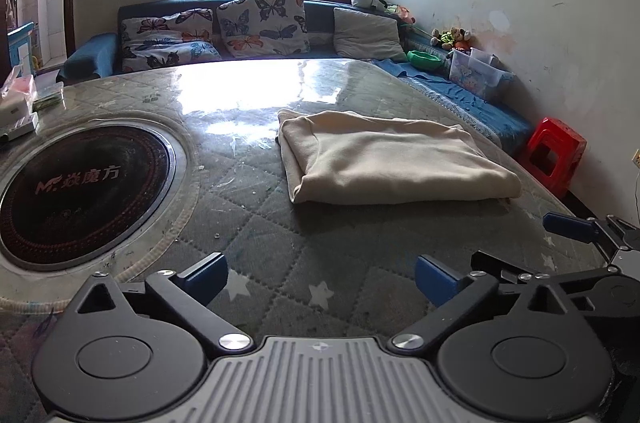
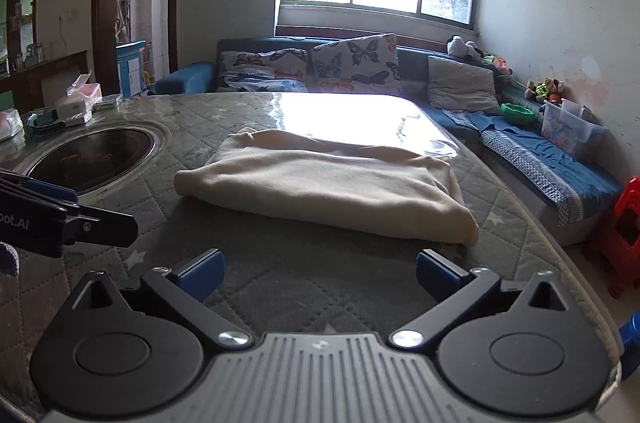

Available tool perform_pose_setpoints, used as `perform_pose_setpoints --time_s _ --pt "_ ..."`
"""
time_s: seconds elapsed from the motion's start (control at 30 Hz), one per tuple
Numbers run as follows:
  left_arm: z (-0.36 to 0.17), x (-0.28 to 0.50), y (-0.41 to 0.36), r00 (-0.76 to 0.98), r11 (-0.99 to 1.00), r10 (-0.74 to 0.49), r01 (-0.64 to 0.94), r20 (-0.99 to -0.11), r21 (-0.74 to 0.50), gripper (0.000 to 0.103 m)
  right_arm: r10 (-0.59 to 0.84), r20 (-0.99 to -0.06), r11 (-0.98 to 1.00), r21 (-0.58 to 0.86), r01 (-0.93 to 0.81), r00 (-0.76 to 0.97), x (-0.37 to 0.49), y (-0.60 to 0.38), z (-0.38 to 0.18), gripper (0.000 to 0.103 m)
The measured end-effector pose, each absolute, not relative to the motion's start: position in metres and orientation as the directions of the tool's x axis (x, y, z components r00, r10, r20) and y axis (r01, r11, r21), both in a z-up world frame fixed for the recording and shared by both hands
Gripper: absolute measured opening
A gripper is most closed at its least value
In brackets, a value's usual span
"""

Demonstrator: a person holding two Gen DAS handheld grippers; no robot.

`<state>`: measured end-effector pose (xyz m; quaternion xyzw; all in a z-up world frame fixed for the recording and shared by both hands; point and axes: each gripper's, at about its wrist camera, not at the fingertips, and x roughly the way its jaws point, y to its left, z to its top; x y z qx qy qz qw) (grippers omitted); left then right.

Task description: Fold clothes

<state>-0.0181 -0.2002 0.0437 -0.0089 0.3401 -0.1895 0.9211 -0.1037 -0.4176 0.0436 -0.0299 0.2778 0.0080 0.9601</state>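
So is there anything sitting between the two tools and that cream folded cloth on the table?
Nothing visible. Both the left tool and right tool are open and empty, with only bare quilted table cover between them and the cream folded cloth.

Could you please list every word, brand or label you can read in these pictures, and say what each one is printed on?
"M" logo followed by "焱魔方": on the round black cooktop set into the table; the first character is not sharp.
"pot.AI", cut off at the picture's edge: on the body of the left gripper, as seen from the right wrist.
Print on the clear storage box by the wall: too blurred to read.
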Motion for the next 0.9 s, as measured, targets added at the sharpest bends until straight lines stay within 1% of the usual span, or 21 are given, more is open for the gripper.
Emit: perform_pose_setpoints --time_s 0.23,0.57,0.9 --pt "0.046 -0.035 -0.201 0.711 0.932 -0.343 0.338 -0.614 -0.129 0.103 -0.036 -0.536 0.999 -0.044 0.015 0.843 -0.12 -0.423 0.043 0.103" --pt "0.048 -0.052 -0.206 0.724 0.931 -0.338 0.349 -0.601 -0.104 0.103 -0.054 -0.525 0.998 -0.043 0.036 0.85 -0.132 -0.424 0.044 0.103" --pt "0.042 -0.052 -0.214 0.712 0.928 -0.341 0.36 -0.614 -0.099 0.103 -0.06 -0.534 0.998 -0.039 0.046 0.843 -0.132 -0.425 0.041 0.103"
